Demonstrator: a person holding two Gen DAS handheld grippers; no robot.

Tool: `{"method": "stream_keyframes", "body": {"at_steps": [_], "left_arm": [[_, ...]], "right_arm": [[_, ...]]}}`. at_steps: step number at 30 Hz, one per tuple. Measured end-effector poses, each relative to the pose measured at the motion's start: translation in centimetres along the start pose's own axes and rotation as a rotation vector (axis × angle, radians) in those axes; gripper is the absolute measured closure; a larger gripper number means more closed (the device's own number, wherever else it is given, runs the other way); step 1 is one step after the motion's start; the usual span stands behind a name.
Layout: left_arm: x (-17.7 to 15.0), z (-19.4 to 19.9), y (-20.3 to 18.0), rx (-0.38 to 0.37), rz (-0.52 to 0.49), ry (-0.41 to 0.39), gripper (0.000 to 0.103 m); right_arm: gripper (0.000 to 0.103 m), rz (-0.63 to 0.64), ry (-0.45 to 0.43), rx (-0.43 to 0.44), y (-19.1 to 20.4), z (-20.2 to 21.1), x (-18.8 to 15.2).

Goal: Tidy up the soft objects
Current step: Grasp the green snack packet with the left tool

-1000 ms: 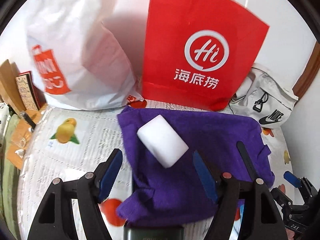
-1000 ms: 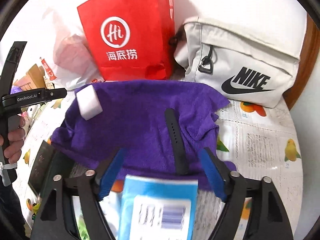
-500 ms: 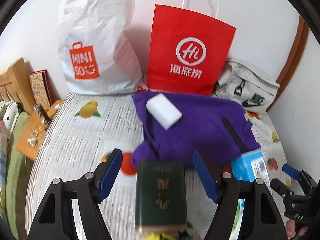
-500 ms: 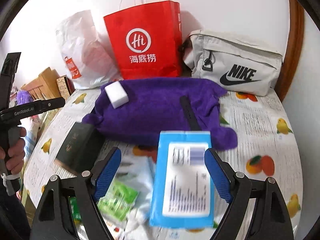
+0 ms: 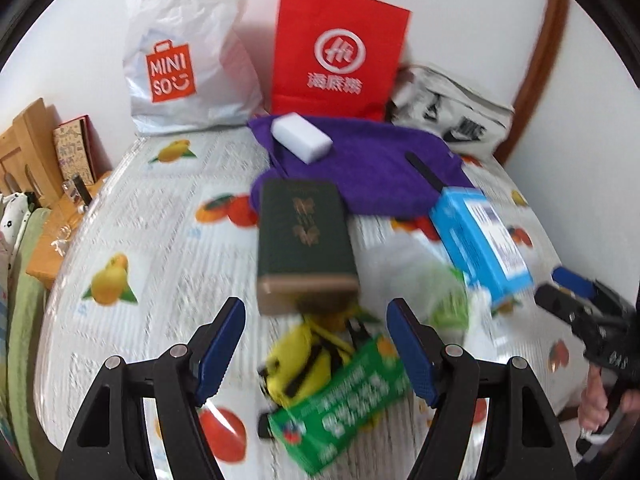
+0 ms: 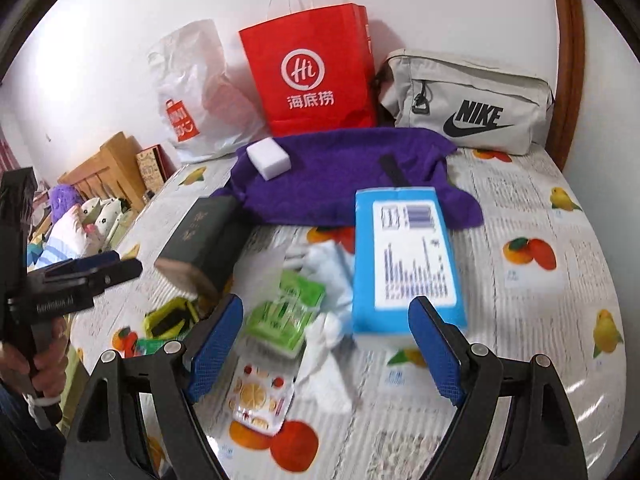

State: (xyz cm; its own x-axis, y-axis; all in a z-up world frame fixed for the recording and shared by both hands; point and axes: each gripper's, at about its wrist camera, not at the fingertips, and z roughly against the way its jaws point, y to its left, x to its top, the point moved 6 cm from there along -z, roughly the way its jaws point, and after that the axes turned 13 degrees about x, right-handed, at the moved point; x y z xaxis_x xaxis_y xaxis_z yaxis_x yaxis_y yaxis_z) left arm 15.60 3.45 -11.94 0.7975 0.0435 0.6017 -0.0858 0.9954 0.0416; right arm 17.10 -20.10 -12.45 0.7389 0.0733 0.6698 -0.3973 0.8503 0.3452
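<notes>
Both tongs (image 5: 316,354) (image 6: 326,346) pulled back, gaping, empty; fuzzy purple towel (image 6: 340,172) farther off, white foam block (image 6: 268,158) atop.

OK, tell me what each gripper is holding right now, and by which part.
Nothing is held. The left gripper and the right gripper both have open jaws with nothing clamped, above the clutter on the table.

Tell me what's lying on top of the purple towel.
On the purple towel lie a white sponge block near its left end and a black strap. The blue box covers the strap's near end, and the towel hides anything beneath it.
</notes>
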Motion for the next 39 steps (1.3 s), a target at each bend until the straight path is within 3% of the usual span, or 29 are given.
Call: {"method": "stream_keyframes", "body": {"at_steps": [12, 19, 24, 26, 28, 33, 36, 39], "left_arm": [[-6.6, -1.3, -2.6, -0.083, -0.130, 0.030, 0.031], [-6.7, -3.4, -3.8, -0.118, -0.166, 0.063, 0.031], [-6.6, -5.0, -5.0, -0.098, -0.174, 0.082, 0.032], [-6.4, -4.8, -5.3, -0.129, -0.166, 0.085, 0.056], [-6.3, -4.3, -5.3, -0.179, -0.135, 0.100, 0.065], [-7.0, -4.1, -5.0, -0.177, -0.138, 0.107, 0.065], [-7.4, -4.0, -5.1, -0.179, -0.141, 0.113, 0.056], [-7.5, -4.3, -4.9, -0.177, -0.120, 0.106, 0.057]], "right_arm": [[0.018, -0.013, 0.045, 0.028, 0.3, -0.8, -4.7], [0.018, -0.033, 0.067, 0.046, -0.3, -1.1, -5.9], [0.018, -0.052, 0.078, 0.058, -1.0, -1.6, -6.2], [0.018, -0.050, 0.086, 0.057, -1.1, -1.7, -6.4], [0.018, -0.046, 0.093, 0.048, -1.3, -1.7, -6.6], [0.018, -0.060, 0.091, 0.056, -1.6, -1.7, -7.0], [0.018, -0.062, 0.096, 0.056, -1.6, -1.8, -7.1], [0.018, -0.060, 0.104, 0.057, -1.5, -2.0, -7.3]]}}
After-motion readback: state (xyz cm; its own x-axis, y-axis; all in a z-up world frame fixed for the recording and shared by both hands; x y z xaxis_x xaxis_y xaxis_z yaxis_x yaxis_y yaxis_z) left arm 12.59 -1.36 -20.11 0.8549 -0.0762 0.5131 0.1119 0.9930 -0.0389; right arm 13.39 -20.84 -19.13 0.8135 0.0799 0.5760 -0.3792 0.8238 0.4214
